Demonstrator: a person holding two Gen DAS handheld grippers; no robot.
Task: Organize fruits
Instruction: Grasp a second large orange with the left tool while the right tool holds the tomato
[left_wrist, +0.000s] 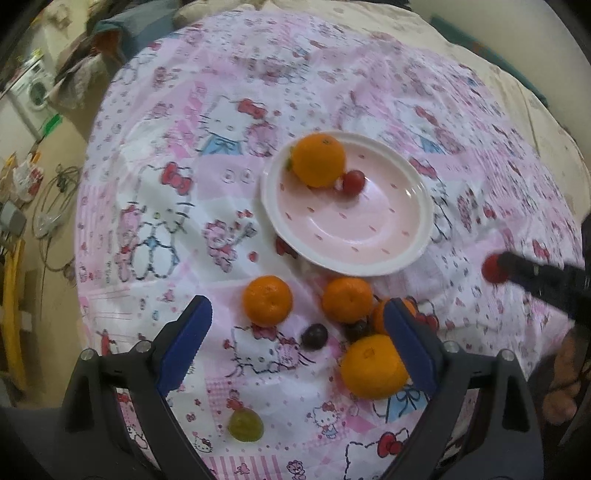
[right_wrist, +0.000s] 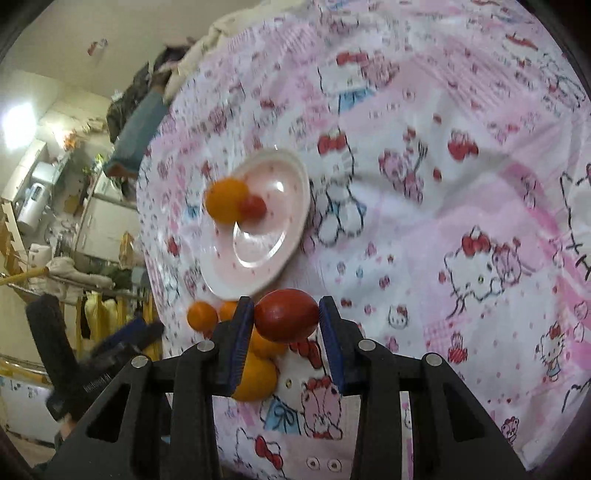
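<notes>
A pink plate (left_wrist: 369, 229) with a white rim holds an orange (left_wrist: 318, 159) and a red grape (left_wrist: 353, 181). My left gripper (left_wrist: 297, 314) is open above loose fruit: two oranges (left_wrist: 267, 301) (left_wrist: 347, 299), a larger orange (left_wrist: 373, 367) by its right finger, a dark grape (left_wrist: 314, 336) and a green grape (left_wrist: 245, 425). My right gripper (right_wrist: 286, 314) is shut on a red tomato (right_wrist: 286, 315), held above the cloth near the plate (right_wrist: 258, 254). It shows in the left wrist view (left_wrist: 493, 268) at the right.
A pink cartoon-print cloth (left_wrist: 184, 184) covers the round table. Household clutter and a washing machine (left_wrist: 35, 88) lie beyond the table's left edge. A person's hand (left_wrist: 565, 380) is at the right.
</notes>
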